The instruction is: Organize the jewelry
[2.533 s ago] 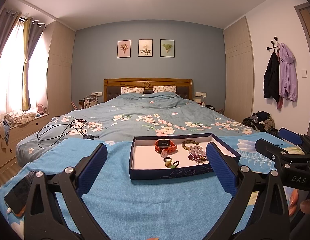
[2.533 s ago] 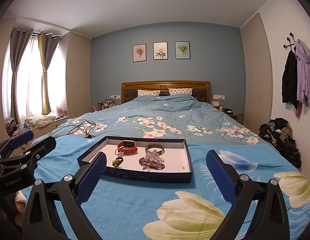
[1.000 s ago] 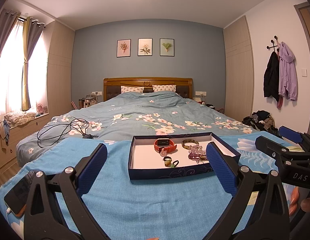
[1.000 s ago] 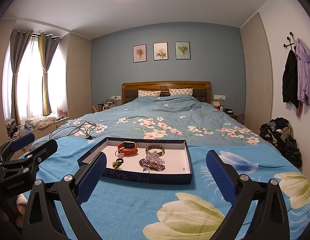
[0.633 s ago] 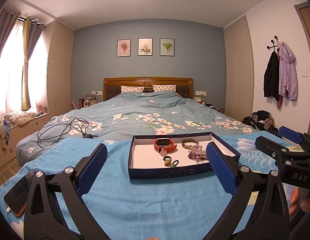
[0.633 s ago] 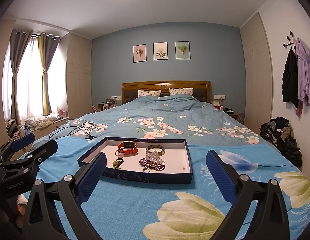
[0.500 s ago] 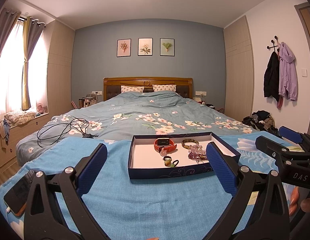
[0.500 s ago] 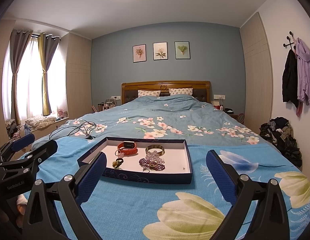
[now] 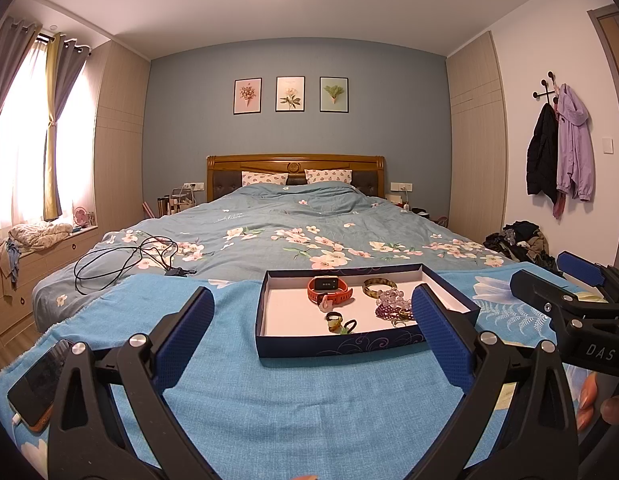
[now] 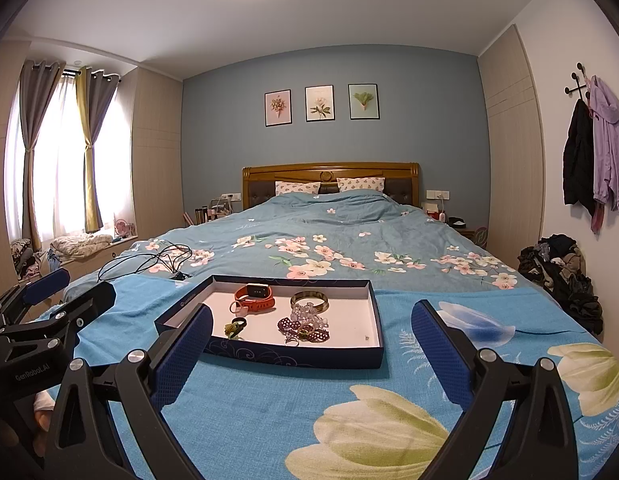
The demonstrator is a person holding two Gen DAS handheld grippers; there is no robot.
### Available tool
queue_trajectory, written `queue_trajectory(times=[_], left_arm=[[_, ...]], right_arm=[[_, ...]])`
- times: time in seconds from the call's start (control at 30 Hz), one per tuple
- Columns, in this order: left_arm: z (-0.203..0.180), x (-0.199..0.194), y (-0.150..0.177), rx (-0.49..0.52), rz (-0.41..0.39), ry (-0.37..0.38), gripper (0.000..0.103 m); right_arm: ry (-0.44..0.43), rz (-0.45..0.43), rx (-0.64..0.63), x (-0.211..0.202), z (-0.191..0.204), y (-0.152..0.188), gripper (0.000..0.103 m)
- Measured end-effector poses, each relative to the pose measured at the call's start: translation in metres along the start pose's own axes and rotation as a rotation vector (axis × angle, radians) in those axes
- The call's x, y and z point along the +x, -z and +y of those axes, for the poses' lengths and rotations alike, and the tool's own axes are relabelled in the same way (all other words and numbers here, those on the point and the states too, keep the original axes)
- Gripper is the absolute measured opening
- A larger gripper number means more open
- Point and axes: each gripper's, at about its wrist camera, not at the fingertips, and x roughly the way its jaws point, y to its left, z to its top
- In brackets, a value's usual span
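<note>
Left wrist view: my left gripper (image 9: 311, 330) hangs low over the foot of the bed, fingers wide apart, nothing between them.
Right wrist view: my right gripper (image 10: 311, 346) hangs the same way beside it, fingers wide apart and bare; each gripper shows at the edge of the other's view.
Bed (image 9: 269, 232): fills the room ahead, floral quilt, wooden headboard at the far wall.
Blanket (image 9: 237, 400): bright blue, spread over the foot of the bed under both grippers, with large pale flowers on my right side.
Tray (image 10: 373, 320): dark blue walls, white floor, lying flat on the blanket just ahead of both grippers; all the jewelry is inside it.
Cable (image 9: 125, 260): black, looped on the quilt to the left, well apart from the tray.
Phone (image 9: 37, 384): at the blanket's left edge, near my left gripper's outer finger.
Watch (image 10: 255, 298): orange strap, dark face, at the tray's far left.
Bangle (image 10: 308, 300): brownish ring, just right of the watch.
Beads (image 10: 305, 326): purple and clear strands heaped in front of the bangle, touching it or nearly so.
Rings (image 10: 234, 327): small dark loops with a green piece, near the tray's front left, apart from the beads.
</note>
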Motion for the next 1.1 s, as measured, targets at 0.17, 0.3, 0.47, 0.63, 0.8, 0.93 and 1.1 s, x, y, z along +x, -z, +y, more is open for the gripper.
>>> queue_trajectory(times=[0.17,0.3,0.47,0.63,0.8,0.93,1.1], left_arm=[[-0.0001,0.0000,0.0000,0.001,0.000,0.000,0.097],[-0.0001,0.0000,0.0000,0.001,0.001,-0.001,0.097],[0.0002,0.0000,-0.0002,0.000,0.001,0.000,0.097],[0.0000,0.0002,-0.0002,0.000,0.001,0.000,0.097],[0.0003,0.0002,-0.0003,0.001,0.001,-0.001,0.097],[0.0000,-0.0002,-0.0003,0.000,0.000,0.000,0.097],[0.0001,0.0002,-0.0003,0.001,0.003,0.000,0.097]], right_arm=[[0.000,0.000,-0.001,0.0001,0.0005,-0.0003,0.096],[0.000,-0.001,0.001,0.0002,0.0004,-0.0002,0.096],[-0.001,-0.001,0.002,0.0005,0.0016,-0.0003,0.096],[-0.001,-0.001,0.003,0.0003,0.0008,0.0000,0.096],[-0.001,-0.002,0.004,0.0003,0.0005,-0.0001,0.096],[-0.002,-0.001,0.003,0.0002,0.0009,-0.0002,0.096],[-0.002,0.003,0.005,0.0011,0.0006,0.0010,0.096]])
